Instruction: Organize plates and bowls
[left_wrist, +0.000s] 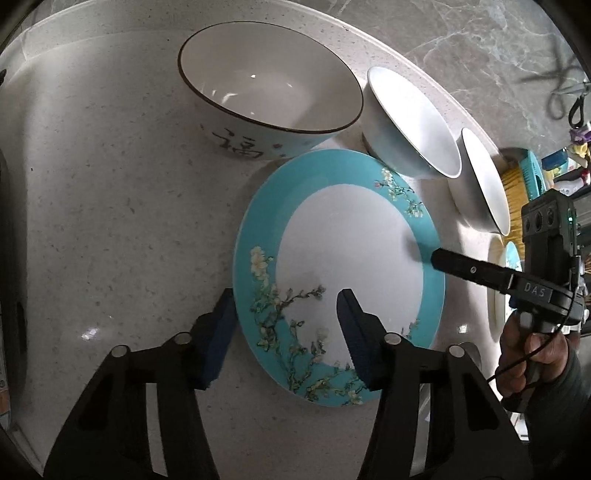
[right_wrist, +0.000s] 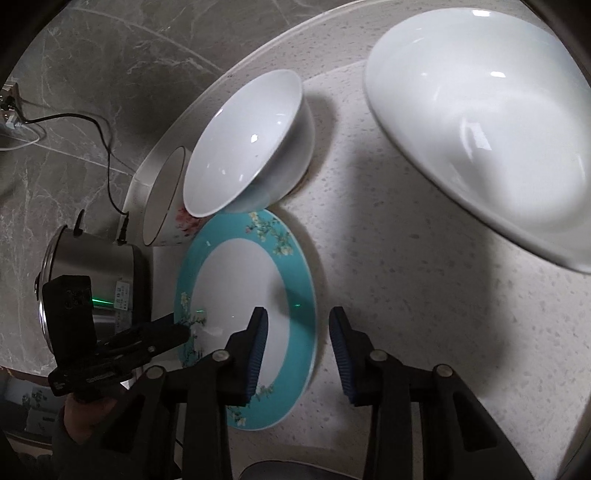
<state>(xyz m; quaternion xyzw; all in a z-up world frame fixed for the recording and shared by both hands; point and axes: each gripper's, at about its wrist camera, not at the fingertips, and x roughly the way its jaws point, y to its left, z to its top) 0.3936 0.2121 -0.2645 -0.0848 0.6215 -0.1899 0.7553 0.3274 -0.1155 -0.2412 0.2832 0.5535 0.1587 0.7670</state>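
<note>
A large bowl (left_wrist: 269, 88) with a dark rim and black lettering is seen at the left of the speckled bench (left_wrist: 110, 192), nothing inside it. Just in front lies the teal-rimmed plate (left_wrist: 340, 273), its white centre bare. The left gripper (left_wrist: 286, 314) is held open, its fingers (left_wrist: 351, 325) straddling the plate's near-left rim. Two white bowls (left_wrist: 413, 122) (left_wrist: 480, 184) are lined up further right, both without contents. The right gripper (right_wrist: 295, 332) is spread open across the plate's right rim.
</note>
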